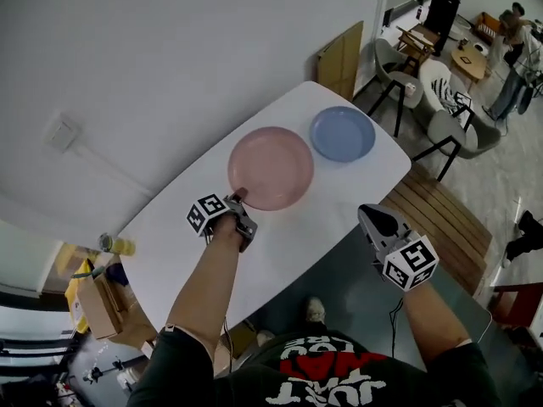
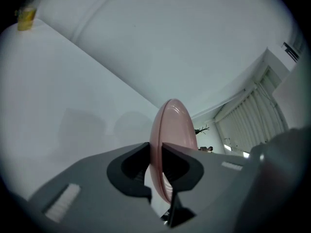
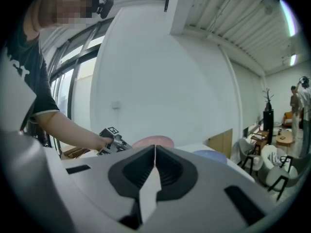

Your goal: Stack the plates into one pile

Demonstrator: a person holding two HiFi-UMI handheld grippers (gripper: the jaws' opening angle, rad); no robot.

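Pink plate (image 1: 271,168): at the centre of the head view, over the white table (image 1: 170,244), with its lower-left rim in a grip. I cannot tell whether it is lifted clear of the tabletop.
Blue plate (image 1: 343,133): lies flat on the table, up and to the right of the pink plate. The two rims come just beside each other, and the blue plate looks the smaller.
Left gripper (image 1: 240,202): its jaws pinch the pink plate's rim, one on each face. In the left gripper view the plate shows edge-on, running up the frame's centre.
Right gripper (image 1: 370,216): at the lower right of the head view, off the table's edge. Its jaws are pressed together with nothing between them.
Step in hand: most likely carrying the pink plate across to set it on the blue one.
Grip: a hold on one rim leaves the far edge free to droop, so the pinch should sit well in from the lip and stay firm.
Path: raise the far rim above the blue plate's lip before moving toward the upper right; a low carry would shove the blue plate along.
Placement: centre pink over blue, since a wider plate on a smaller one may rock if set off-centre. Lower it level and open only once it rests.
Spare gripper: it could steady the blue plate's near edge.
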